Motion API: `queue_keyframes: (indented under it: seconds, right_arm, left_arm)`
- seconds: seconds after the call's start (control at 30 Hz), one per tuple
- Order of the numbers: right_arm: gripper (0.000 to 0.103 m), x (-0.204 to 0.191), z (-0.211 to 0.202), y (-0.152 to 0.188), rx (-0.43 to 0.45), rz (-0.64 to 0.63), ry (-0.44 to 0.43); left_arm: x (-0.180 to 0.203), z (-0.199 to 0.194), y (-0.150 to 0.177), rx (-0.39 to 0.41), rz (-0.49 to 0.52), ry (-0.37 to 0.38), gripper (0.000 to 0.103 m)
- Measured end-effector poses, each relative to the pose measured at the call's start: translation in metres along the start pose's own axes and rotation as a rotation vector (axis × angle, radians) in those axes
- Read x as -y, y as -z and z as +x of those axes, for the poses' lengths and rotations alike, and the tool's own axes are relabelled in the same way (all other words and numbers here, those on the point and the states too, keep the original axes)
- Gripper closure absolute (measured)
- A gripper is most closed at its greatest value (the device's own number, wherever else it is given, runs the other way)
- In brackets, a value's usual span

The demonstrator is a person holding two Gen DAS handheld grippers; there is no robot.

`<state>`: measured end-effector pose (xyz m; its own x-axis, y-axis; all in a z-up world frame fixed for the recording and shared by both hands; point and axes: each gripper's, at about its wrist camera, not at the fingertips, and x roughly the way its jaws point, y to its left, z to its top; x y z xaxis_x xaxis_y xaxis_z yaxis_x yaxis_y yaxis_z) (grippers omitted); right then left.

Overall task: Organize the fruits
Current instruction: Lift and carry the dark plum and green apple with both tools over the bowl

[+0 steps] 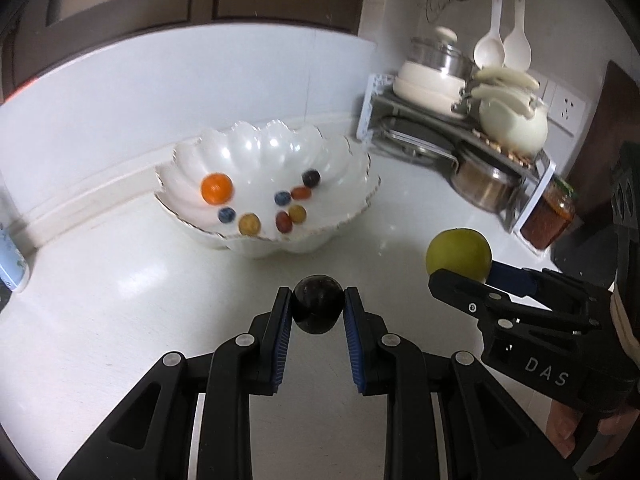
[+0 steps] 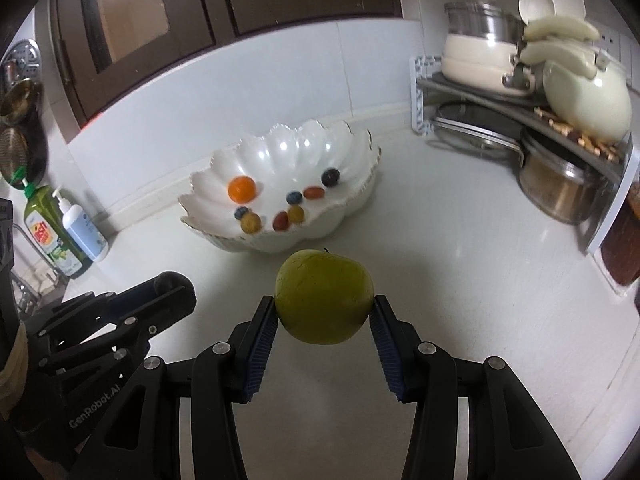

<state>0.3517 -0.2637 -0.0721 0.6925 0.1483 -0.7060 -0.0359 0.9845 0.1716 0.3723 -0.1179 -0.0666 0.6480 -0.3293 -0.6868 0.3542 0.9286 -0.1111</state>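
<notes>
A white scalloped bowl (image 1: 256,148) stands on the white counter and holds an orange (image 1: 216,188) and several small fruits, dark, blue, red and yellow. My left gripper (image 1: 318,300) is shut on a dark round plum (image 1: 317,309), held above the counter in front of the bowl. My right gripper (image 2: 325,308) is shut on a green apple (image 2: 324,296), also in front of the bowl (image 2: 280,152). The right gripper shows in the left wrist view (image 1: 460,276) to the right, with the apple (image 1: 458,254). The left gripper shows in the right wrist view (image 2: 172,292) at lower left.
A corner rack (image 1: 460,120) with pots, a kettle and lids stands at the back right, a jar (image 1: 548,216) beside it. Soap bottles (image 2: 64,232) stand at the left by the wall. Dark cabinets hang above the backsplash.
</notes>
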Motion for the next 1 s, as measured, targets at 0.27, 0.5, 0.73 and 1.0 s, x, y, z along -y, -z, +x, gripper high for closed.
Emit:
queue_keyframes:
  seconds: [0.27,0.5,0.73,1.0]
  right_arm:
    - [0.054,-0.018,-0.016,-0.010,0.056,-0.025,0.000]
    - [0.054,-0.030,-0.028,-0.021,0.110,-0.042,0.004]
    - [0.054,-0.038,-0.036,-0.033,0.153,-0.056,-0.006]
    - [0.054,-0.043,-0.040,-0.047,0.192,-0.068,-0.022]
  left_arm:
    - [-0.009,-0.021,-0.011,0.056,-0.005,-0.015,0.077]
    - [-0.016,-0.035,-0.023,0.106,-0.004,-0.034,0.077]
    - [-0.019,-0.050,-0.037,0.166,0.006,-0.059,0.077]
    - [-0.020,-0.060,-0.055,0.219,0.019,-0.086,0.077]
